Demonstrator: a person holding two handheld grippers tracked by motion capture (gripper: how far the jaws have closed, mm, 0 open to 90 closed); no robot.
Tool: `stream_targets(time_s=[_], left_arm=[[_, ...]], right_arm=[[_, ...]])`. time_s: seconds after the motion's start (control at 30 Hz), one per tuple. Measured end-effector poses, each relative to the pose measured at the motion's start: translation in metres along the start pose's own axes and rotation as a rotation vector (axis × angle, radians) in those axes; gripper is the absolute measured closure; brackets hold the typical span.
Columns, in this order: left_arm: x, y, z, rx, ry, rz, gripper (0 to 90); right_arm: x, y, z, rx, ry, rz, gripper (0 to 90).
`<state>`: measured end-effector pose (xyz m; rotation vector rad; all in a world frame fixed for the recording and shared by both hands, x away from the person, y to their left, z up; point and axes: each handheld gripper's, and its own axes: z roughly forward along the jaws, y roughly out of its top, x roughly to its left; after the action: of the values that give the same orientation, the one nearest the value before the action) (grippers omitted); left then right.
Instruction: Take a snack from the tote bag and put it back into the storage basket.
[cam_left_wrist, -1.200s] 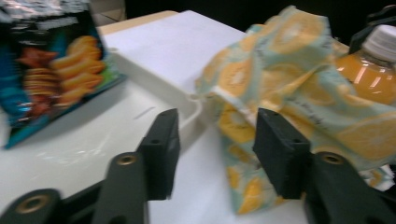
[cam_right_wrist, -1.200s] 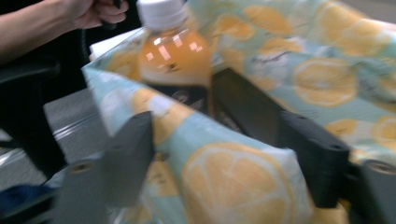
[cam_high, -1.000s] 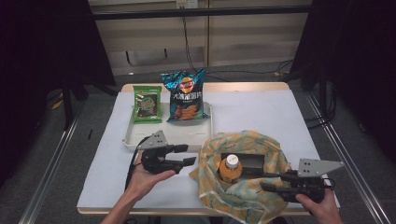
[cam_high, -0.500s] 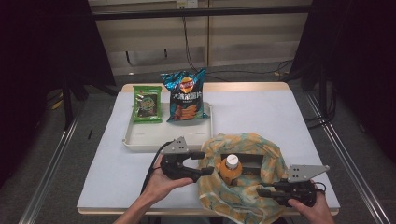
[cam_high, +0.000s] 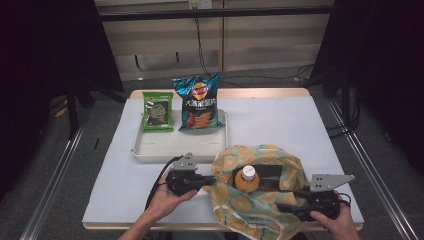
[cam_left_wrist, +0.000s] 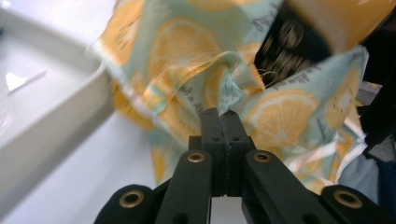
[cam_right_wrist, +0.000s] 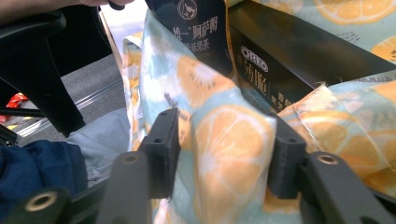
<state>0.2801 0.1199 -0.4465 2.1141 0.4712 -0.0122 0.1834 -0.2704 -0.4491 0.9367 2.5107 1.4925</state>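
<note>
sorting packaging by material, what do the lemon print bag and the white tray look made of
Lemon print bag: seemingly thin woven fabric, matte; it crumples in soft folds and shows frayed threads at the edge. White tray: probably hard plastic, smooth with a slight sheen, rounded moulded rim.

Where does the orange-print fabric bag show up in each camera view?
High view: the bag lies at lower centre, between the left gripper and the right gripper.
Left gripper view: upper centre and right, a fold pinched at the shut fingers.
Right gripper view: centre, bulging between the fingers.
Shared landmark: the black Oreo box inside the bag, also and.
</note>
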Motion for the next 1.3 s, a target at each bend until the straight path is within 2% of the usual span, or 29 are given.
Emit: stream_targets(time_s=[0.03, 0.2, 0.23, 0.33, 0.47, 0.6, 0.63, 0.7, 0.73, 0.8, 0.83, 1.0, 1.03, 1.1, 1.17, 1.2, 1.23, 1.3], left_arm=[[0.001, -0.005, -0.003, 0.017, 0.021, -0.007, 90.0], [0.004, -0.012, -0.007, 0.027, 0.034, -0.022, 90.0], [0.005, -0.014, -0.007, 0.043, 0.052, -0.018, 90.0], [0.008, -0.016, -0.006, 0.041, 0.049, -0.020, 90.0], [0.008, -0.018, -0.006, 0.001, 0.012, -0.028, 89.8], [0.004, -0.016, -0.009, -0.033, -0.003, -0.024, 75.0], [0.001, -0.014, -0.011, -0.059, -0.016, -0.028, 72.5], [-0.002, -0.013, -0.012, -0.076, -0.012, -0.025, 70.3], [-0.005, -0.011, -0.014, -0.085, -0.009, -0.018, 62.5], [-0.009, -0.008, -0.016, -0.112, -0.007, -0.018, 61.9], [-0.014, -0.005, -0.020, -0.150, -0.005, -0.020, 56.2], [-0.024, 0.000, -0.025, -0.196, 0.008, -0.015, 51.0], [-0.028, 0.002, -0.028, -0.223, 0.001, -0.016, 50.7], [-0.034, 0.004, -0.030, -0.258, 0.017, -0.020, 49.5], [-0.036, 0.005, -0.030, -0.272, 0.024, -0.019, 48.5], [-0.039, 0.005, -0.030, -0.283, 0.041, -0.031, 46.8], [-0.041, 0.005, -0.029, -0.290, 0.040, -0.035, 46.0], [-0.044, 0.005, -0.028, -0.291, 0.042, -0.023, 45.3]], right_arm=[[0.000, 0.000, 0.000, -0.002, -0.006, 0.001, 49.0], [-0.001, -0.001, -0.003, -0.007, -0.023, 0.005, 46.5], [-0.002, -0.002, -0.005, -0.010, -0.030, 0.005, 44.9], [-0.003, -0.002, -0.008, -0.018, -0.038, 0.008, 43.3], [-0.003, 0.000, -0.011, -0.040, -0.037, 0.015, 39.3], [-0.002, 0.003, -0.015, -0.073, -0.041, 0.010, 35.6], [-0.001, 0.004, -0.017, -0.083, -0.043, 0.007, 35.2], [-0.001, 0.004, -0.017, -0.088, -0.045, 0.004, 35.0], [0.001, 0.005, -0.021, -0.101, -0.051, 0.000, 34.7], [0.001, 0.005, -0.022, -0.106, -0.050, 0.000, 34.4], [0.001, 0.004, -0.025, -0.117, -0.055, 0.003, 33.9], [0.000, 0.003, -0.028, -0.136, -0.066, 0.010, 33.1], [0.000, 0.003, -0.029, -0.138, -0.068, 0.011, 33.0], [0.000, 0.003, -0.029, -0.140, -0.077, 0.011, 32.6], [-0.001, 0.004, -0.029, -0.141, -0.077, 0.011, 32.6], [-0.002, 0.004, -0.028, -0.141, -0.075, 0.015, 32.6], [-0.002, 0.005, -0.027, -0.142, -0.075, 0.013, 32.6], [-0.002, 0.005, -0.026, -0.140, -0.075, 0.016, 32.6]])
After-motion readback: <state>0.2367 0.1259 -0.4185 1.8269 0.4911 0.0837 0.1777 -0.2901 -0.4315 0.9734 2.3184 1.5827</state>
